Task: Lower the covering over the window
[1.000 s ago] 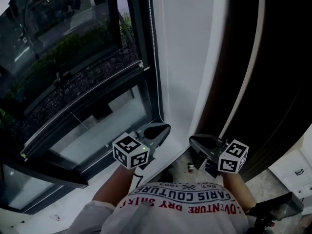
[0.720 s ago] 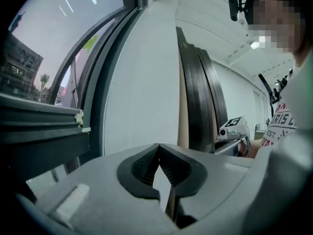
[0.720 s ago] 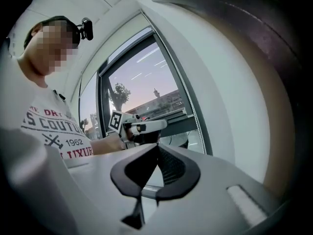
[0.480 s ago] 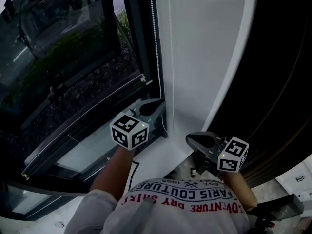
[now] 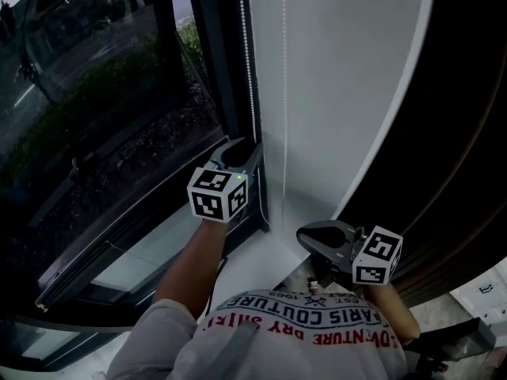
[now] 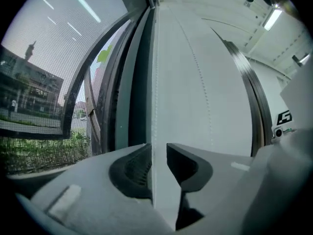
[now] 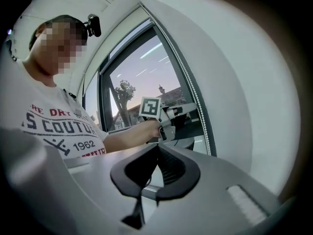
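A white bead chain hangs down the dark window frame, and a second strand runs over the white wall beside it. My left gripper is held level at the frame's edge. Its jaws have just been opening and stand apart, with the bead chain and the wall's edge in the gap, the pads not pressing on it. My right gripper hangs lower and nearer to me, shut with nothing in it. The covering itself is not in view.
The white wall panel runs to the right of the window, with a dark curved wall beyond it. The white sill lies below the glass. The right gripper view shows the person's shirt and the left gripper's marker cube.
My left gripper has moved up and away from me to the bead chain at the frame, and its jaws have opened. My right gripper has shifted slightly and stays shut.
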The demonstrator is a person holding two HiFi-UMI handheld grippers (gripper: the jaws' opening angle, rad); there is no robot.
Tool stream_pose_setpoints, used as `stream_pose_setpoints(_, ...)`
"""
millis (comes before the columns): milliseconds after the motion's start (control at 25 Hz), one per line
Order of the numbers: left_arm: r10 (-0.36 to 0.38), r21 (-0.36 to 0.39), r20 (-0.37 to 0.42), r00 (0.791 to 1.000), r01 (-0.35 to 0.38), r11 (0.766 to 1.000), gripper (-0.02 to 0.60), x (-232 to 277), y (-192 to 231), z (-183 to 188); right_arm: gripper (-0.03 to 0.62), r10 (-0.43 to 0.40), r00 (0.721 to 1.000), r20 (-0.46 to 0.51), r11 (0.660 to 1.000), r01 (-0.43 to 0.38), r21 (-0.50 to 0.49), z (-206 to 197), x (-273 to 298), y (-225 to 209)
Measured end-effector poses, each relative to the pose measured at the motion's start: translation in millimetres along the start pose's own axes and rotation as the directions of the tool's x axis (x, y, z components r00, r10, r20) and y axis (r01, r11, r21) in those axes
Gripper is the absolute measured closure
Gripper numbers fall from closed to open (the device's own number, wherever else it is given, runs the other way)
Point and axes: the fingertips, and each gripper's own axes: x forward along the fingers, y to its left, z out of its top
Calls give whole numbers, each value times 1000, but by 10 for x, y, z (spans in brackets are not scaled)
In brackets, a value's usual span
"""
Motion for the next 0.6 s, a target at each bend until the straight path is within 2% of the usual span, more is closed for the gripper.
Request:
stream_pose_setpoints(400, -46, 15, -7, 999, 46, 999, 485, 206, -46, 5, 594, -19, 1000, 0, 1000, 19, 18, -30, -15, -98)
stream_pose_setpoints(480, -54, 14, -13, 998, 54, 998, 572, 207, -62, 2, 594, -19, 1000, 5, 1000, 19, 21, -27, -34, -101)
stream_pose_setpoints(600, -77, 10, -13, 997, 77, 997, 575, 158, -123, 7, 594, -18, 1000, 7, 1000, 18, 25, -38, -54, -99)
